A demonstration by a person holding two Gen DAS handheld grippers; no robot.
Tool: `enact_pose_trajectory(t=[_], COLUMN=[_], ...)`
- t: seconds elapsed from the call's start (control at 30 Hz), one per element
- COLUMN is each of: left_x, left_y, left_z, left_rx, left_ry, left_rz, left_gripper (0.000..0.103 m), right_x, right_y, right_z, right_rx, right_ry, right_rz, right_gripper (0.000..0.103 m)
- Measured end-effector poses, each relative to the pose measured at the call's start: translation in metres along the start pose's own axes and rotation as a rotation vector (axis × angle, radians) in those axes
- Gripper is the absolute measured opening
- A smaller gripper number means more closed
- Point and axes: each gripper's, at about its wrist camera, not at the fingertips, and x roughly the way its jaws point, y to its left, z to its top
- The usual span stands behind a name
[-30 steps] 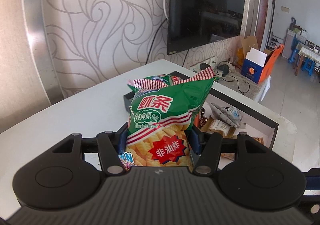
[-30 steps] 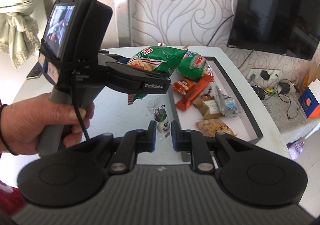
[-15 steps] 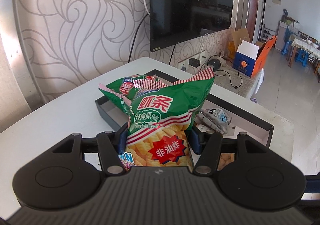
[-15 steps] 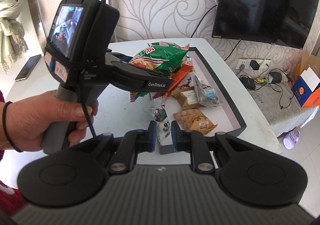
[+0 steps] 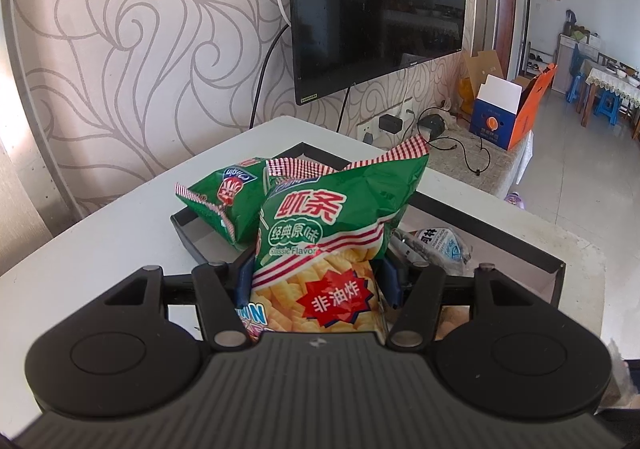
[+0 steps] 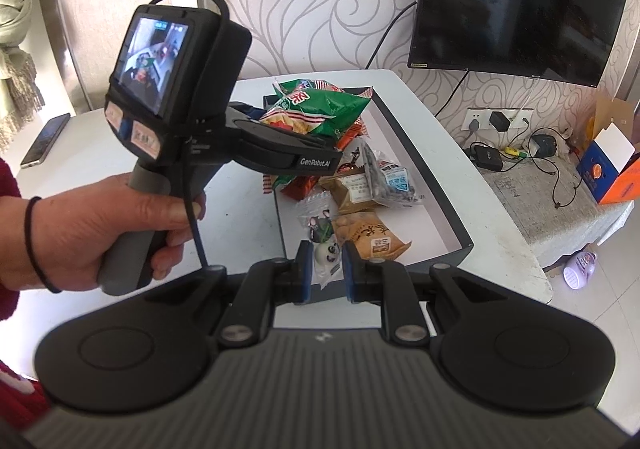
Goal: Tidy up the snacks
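My left gripper (image 5: 316, 281) is shut on a green bag of shrimp chips (image 5: 332, 233) and holds it over the near end of a dark-rimmed tray (image 5: 500, 221). A second green chip bag (image 5: 224, 205) lies in the tray's far corner. In the right wrist view the left gripper (image 6: 280, 153) holds the green bag (image 6: 320, 109) above the tray (image 6: 436, 185). My right gripper (image 6: 325, 269) is shut on a small clear packet with panda candies (image 6: 324, 245), held over the tray's near left rim.
The tray holds several small snack packets, among them a peanut pack (image 6: 368, 237) and a blue-white pack (image 6: 392, 181). A phone (image 6: 44, 139) lies on the white table's left side. A TV (image 5: 376, 5) hangs on the wall behind. Cables and a box lie right.
Both grippers have moved toward and over the tray with their packets. The second green bag has come into fuller view at the tray's far corner.
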Motion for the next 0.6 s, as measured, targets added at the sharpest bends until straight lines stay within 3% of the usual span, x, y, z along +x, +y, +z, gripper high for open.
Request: enact_pose_trajectory(t=[0.6], left_x=[0.03], left_y=[0.004], left_z=[0.014], left_rx=[0.005], left_ry=[0.025], left_rz=[0.016], left_gripper=[0.069], right_x=[0.0], right_y=[-0.007], right_z=[0.002], right_rx=[-0.001], right_ry=[0.001], right_rz=[-0.007], right_gripper=[0.019])
